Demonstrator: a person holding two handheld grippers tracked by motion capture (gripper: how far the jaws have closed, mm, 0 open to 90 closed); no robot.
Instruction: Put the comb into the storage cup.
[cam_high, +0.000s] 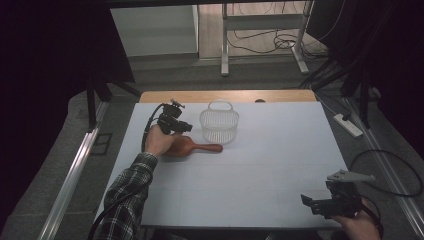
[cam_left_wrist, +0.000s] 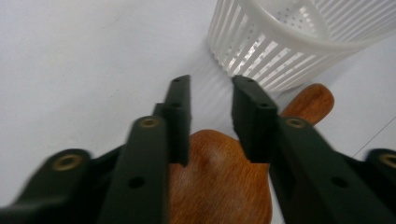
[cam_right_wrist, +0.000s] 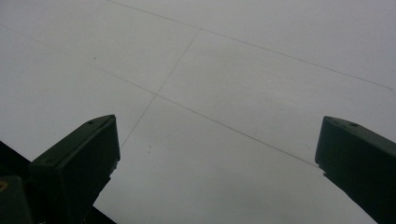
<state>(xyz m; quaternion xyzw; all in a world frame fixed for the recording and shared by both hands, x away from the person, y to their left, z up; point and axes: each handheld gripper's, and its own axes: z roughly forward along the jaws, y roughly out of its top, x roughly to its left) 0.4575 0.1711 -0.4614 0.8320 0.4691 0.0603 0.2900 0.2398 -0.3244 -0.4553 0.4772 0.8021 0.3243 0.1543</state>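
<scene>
Item: wooden spoon (cam_left_wrist: 219, 182), on the table (cam_high: 260, 165) just beside the white basket (cam_left_wrist: 299, 42). Our left gripper (cam_left_wrist: 211, 116), jaws narrowed, straddles its bowl; whether the pads grip, we cannot tell. We should squeeze squarely before lifting.

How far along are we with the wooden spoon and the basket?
Done: nothing yet; the white basket looks empty. In hand: the left tool is down over the wooden spoon, but a firm grip isn't clear. Left: lift the spoon, probably into the basket. The right tool waits open.
</scene>
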